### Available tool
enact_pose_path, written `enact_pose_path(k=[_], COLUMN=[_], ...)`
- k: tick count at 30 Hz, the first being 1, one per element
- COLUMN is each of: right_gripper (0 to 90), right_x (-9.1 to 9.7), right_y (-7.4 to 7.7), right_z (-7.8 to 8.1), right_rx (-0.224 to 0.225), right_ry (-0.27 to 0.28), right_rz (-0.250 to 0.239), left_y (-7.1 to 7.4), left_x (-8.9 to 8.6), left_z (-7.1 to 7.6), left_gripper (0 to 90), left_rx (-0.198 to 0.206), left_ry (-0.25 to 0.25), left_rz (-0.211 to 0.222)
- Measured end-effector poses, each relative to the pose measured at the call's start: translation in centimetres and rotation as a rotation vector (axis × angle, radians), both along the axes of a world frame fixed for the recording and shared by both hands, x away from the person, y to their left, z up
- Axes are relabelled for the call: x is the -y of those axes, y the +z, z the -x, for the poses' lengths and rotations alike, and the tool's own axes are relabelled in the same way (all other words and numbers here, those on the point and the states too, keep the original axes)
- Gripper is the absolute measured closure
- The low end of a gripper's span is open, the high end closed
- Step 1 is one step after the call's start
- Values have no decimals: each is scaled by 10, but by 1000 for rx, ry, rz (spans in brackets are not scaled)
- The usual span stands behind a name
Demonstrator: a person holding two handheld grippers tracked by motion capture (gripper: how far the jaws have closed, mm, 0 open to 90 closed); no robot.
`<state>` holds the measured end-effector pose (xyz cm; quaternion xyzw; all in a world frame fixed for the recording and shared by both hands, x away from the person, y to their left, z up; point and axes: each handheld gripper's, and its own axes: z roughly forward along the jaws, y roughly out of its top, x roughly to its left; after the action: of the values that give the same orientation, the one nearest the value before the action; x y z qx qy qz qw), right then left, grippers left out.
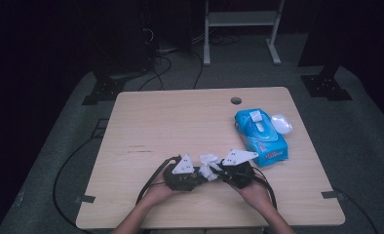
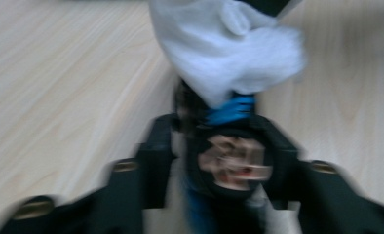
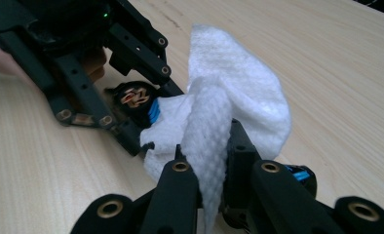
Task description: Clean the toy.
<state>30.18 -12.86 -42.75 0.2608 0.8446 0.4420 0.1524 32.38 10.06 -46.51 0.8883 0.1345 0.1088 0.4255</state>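
Right gripper (image 3: 214, 195) pinches the white wipe (image 3: 229, 112); left gripper (image 2: 219, 161), jaws narrow, grips a small dark object (image 2: 231, 163). Wipe lies between them, touching the object's far end.

free: table (image 1: 170, 122) left and middle | blocked: right, wipes pack (image 1: 260, 136), probably white lid (image 1: 281, 123) beside

Both grippers are matt black linkage frames, and each carries a pale grey three-cornered plate on top. Nearest the blue wipes pack (image 1: 261, 137) sits the right gripper (image 1: 218, 171); the left gripper (image 1: 200, 173) lies farther from it. Brass-coloured screws stud the black jaw arms, a blue part shows at their base, and black cables trail back. The forearms are bare.
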Motion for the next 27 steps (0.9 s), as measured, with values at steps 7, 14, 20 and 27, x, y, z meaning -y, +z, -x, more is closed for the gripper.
enact_pose_path(k=[7,14,20,27], right_gripper=[843,843,843,842], right_x=[32,21,33,30], right_y=[1,0,-1,6], right_z=[-9,-4,-10,-7], right_rx=[-8,32,-1,-18], right_ry=[-150,-129,-162,-121], right_rz=[5,22,34,-58], left_y=[0,-1,0,0], left_x=[-1,-5,-6,-5], left_z=[0,-2,-1,-1], left_gripper=[590,584,587,586], left_rx=[12,-5,-4,-5], left_ry=[15,40,34,33], left_rz=[-2,7,13,16])
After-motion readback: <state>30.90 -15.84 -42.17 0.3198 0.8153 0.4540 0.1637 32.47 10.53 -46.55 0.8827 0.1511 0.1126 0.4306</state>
